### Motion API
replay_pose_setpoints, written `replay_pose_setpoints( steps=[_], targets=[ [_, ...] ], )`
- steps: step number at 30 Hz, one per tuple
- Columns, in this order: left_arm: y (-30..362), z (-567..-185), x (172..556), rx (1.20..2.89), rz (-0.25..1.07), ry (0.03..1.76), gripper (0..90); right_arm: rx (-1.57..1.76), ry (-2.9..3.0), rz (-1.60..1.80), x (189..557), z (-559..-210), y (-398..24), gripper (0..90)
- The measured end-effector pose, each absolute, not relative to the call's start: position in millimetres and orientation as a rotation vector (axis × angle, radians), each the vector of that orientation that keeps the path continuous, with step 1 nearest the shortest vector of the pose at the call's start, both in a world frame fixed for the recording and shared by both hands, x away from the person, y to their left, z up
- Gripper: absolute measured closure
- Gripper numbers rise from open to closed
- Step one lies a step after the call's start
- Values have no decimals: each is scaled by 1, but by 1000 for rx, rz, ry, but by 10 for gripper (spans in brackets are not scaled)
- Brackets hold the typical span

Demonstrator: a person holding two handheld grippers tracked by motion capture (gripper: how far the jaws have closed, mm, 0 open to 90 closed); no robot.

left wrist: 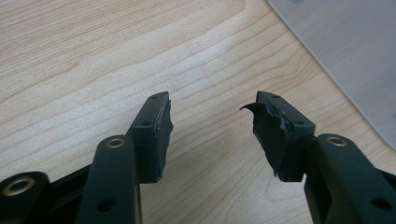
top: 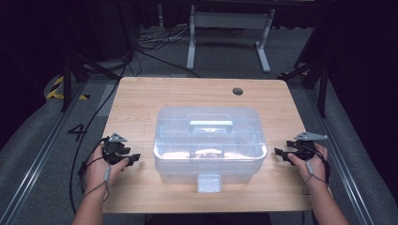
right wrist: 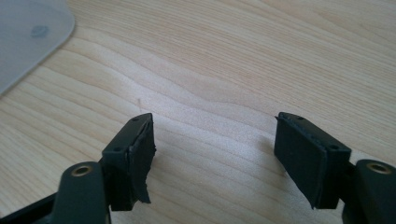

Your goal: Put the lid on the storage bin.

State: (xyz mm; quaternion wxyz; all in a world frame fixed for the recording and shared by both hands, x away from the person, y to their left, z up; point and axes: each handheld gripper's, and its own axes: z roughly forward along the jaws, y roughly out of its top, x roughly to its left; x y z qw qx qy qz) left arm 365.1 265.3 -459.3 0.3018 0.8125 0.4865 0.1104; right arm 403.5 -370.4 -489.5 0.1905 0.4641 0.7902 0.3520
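A clear plastic storage box (top: 208,145) with a lid, a top handle and a front latch (top: 209,183) stands in the middle of the wooden table (top: 141,101). My left gripper (top: 133,158) rests on the table to the box's left, pointing at it, open and empty. On the box's right, my right gripper (top: 280,153) also points at the box, open with nothing between its fingers. In the left gripper view the gripper (left wrist: 212,112) hangs over bare wood with the box corner (left wrist: 345,51) at the upper right. The right gripper (right wrist: 215,128) sees the box corner (right wrist: 28,35) at the upper left.
A round cable hole (top: 238,91) sits near the table's far right edge. Cables lie on the floor beyond the table (top: 155,44), by a white desk frame (top: 225,33). Black stands flank both sides of the table.
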Motion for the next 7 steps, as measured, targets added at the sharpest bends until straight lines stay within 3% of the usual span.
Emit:
replay_pose_setpoints(
  steps=[7],
  targets=[
    [267,-461,367,2144,323,1276,385,1295,2224,987,404,-491,-369,258]
  ],
)
